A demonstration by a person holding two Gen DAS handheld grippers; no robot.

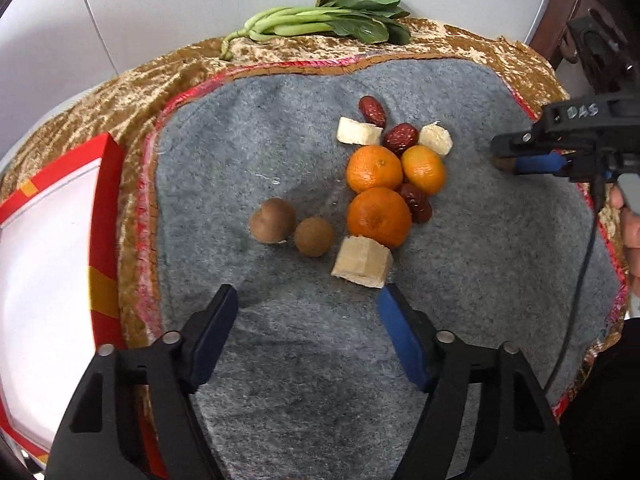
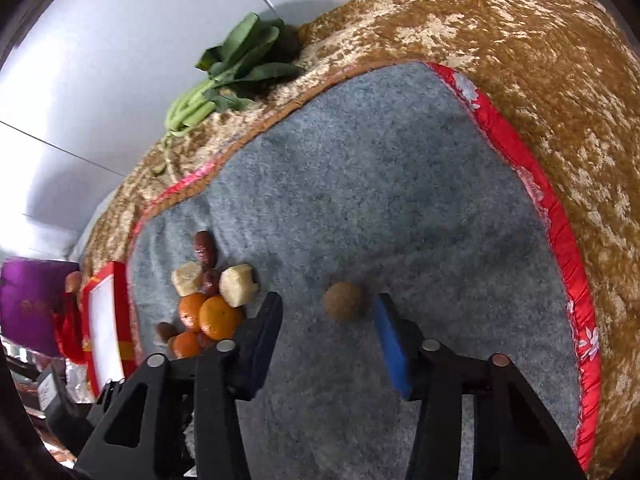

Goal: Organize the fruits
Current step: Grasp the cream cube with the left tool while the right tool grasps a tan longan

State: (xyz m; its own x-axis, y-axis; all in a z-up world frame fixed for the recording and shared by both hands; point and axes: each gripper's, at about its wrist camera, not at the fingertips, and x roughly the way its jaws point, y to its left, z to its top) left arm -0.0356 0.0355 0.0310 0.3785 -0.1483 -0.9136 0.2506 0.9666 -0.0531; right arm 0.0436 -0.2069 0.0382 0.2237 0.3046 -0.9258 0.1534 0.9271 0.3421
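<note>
A heap of fruit lies on the grey mat (image 1: pixel 280 360): three oranges (image 1: pixel 379 217), red dates (image 1: pixel 401 139) and pale banana chunks (image 1: pixel 363 262). Two brown round fruits (image 1: pixel 313 237) lie left of the heap. My left gripper (image 1: pixel 308 308) is open and empty, just short of the nearest banana chunk. My right gripper (image 2: pixel 326 310) is open, with another brown round fruit (image 2: pixel 342 302) on the mat between its fingertips, close to the blue pad. The right gripper also shows in the left wrist view (image 1: pixel 516 158), at the mat's right side.
A red box with a white inside (image 1: pixel 52 264) stands at the mat's left edge. Green leafy vegetables (image 1: pixel 328 22) lie at the back on the golden cloth (image 2: pixel 520 40). A purple box (image 2: pixel 32 304) sits beyond the red box.
</note>
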